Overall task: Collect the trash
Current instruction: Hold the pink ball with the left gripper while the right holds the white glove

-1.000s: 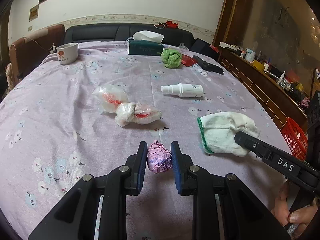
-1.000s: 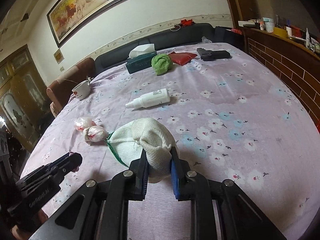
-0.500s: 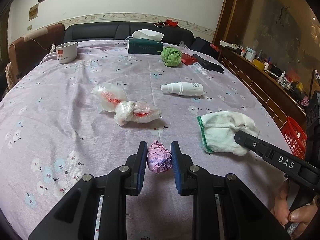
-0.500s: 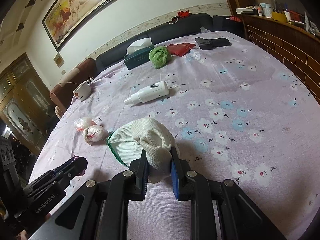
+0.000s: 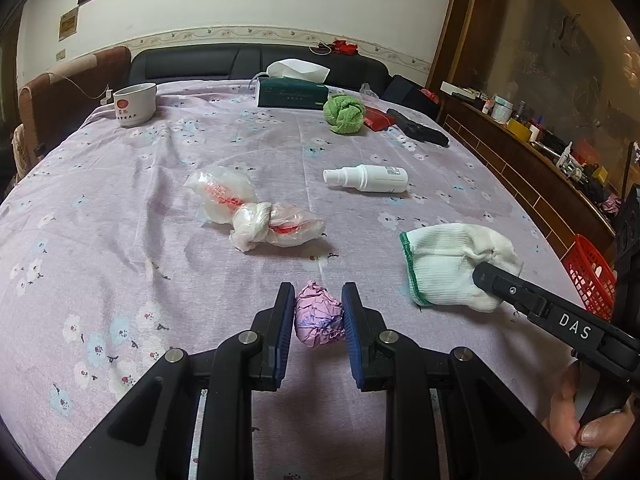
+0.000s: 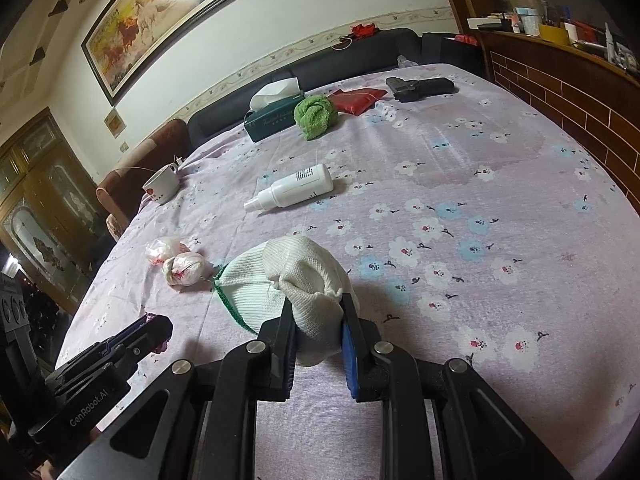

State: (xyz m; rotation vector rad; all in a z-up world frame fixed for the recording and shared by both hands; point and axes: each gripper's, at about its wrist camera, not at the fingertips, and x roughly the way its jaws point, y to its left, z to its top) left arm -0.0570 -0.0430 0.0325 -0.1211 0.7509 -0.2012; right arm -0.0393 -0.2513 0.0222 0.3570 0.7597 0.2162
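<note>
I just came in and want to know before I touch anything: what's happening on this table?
A person is clearing trash off the table's purple flowered cloth with a pair of hand-held tongs. The left tongs are shut on a crumpled pink foil wrapper; the right tongs are shut on a white knitted glove with a green cuff. Both items sit at cloth level. A knotted clear plastic bag and a white spray bottle lie untouched further back.

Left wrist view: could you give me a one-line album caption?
Left tongs pinch a crumpled pink wrapper while right tongs clamp a white glove.
</note>
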